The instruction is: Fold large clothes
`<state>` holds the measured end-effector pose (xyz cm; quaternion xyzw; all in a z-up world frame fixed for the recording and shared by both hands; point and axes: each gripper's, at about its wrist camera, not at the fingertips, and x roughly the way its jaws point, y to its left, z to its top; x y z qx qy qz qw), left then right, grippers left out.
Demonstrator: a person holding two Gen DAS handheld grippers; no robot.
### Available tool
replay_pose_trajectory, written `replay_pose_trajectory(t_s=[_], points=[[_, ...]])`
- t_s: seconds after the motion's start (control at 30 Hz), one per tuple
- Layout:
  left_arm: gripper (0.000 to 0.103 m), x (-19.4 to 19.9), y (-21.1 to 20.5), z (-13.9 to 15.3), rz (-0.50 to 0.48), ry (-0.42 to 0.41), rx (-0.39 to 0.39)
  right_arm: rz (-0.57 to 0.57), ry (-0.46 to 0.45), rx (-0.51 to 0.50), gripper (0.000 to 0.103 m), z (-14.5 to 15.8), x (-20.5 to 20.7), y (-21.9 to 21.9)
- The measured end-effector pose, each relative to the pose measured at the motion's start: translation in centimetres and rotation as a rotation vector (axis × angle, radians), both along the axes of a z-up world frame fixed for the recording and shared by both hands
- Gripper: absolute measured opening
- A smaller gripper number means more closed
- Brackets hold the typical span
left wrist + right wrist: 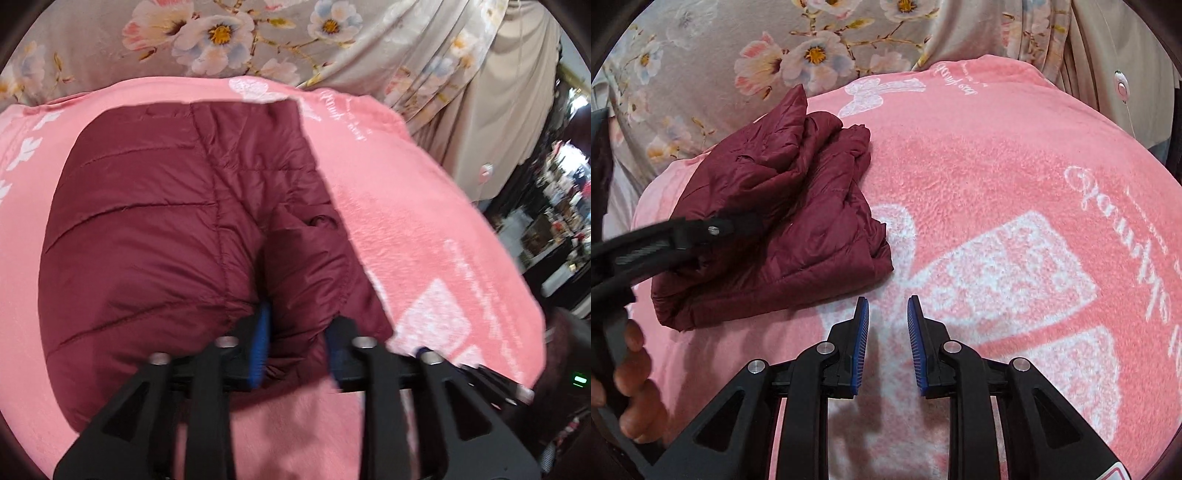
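Left gripper (297, 343) astride maroon jacket (166, 240)

The light around me is even and quite bright, with only soft shadows under my right hand-held gripper (887, 310). Both views bend strongly at the dark round edges. My left view is smeared by motion blur, the right one is sharp.

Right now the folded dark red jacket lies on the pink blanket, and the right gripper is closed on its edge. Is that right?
Not quite. The right gripper holds nothing; it hangs open over the bare pink blanket, beside the jacket, as the right wrist view shows. The rest is right.
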<state>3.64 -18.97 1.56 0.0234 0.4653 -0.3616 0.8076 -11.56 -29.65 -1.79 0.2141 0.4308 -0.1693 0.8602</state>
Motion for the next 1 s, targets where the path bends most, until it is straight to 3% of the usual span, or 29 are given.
replay_pose_trajectory(t_s=[0.07, 0.13, 0.23, 0.37, 0.53, 0.63, 0.7, 0.93, 0.97, 1.0], points=[[0.073, -0.6, 1.5, 1.7, 0.013, -0.012, -0.064, 0.000, -0.004, -0.011, 0.022, 0.2, -0.2, -0.3], [0.080, -0.9, 3.6, 3.8, 0.067, -0.071, -0.109, -0.006, -0.010, -0.015, 0.023, 0.5, -0.4, -0.6], [0.081, 0.0, 6.7, 6.4, 0.158, -0.130, -0.154, -0.016, -0.028, -0.011, 0.024, 1.3, -0.4, -1.5], [0.081, 3.0, 10.1, 6.8, 0.340, -0.154, -0.071, -0.017, -0.070, 0.026, 0.025, 3.1, 0.6, -3.0], [0.081, 6.3, 11.8, 5.1, 0.441, -0.107, 0.040, 0.002, -0.202, 0.141, 0.054, 7.3, 4.0, -5.3], [0.081, 7.6, 11.4, 4.5, 0.457, -0.102, 0.084, 0.050, -0.235, 0.158, 0.064, 9.5, 8.5, -5.4], [0.081, 7.8, 11.4, 4.3, 0.460, -0.110, 0.095, 0.088, -0.210, 0.159, 0.067, 9.8, 11.9, -5.1], [0.081, 9.1, 9.7, 3.8, 0.439, -0.132, 0.129, 0.148, 0.013, 0.222, 0.067, 4.5, 21.6, -4.2], [0.081, 9.3, 9.5, 3.8, 0.436, -0.135, 0.132, 0.160, 0.033, 0.223, 0.063, 3.6, 22.4, -3.9], [0.081, 9.4, 9.3, 3.8, 0.433, -0.138, 0.133, 0.175, 0.047, 0.229, 0.038, 2.9, 23.0, -3.5]])
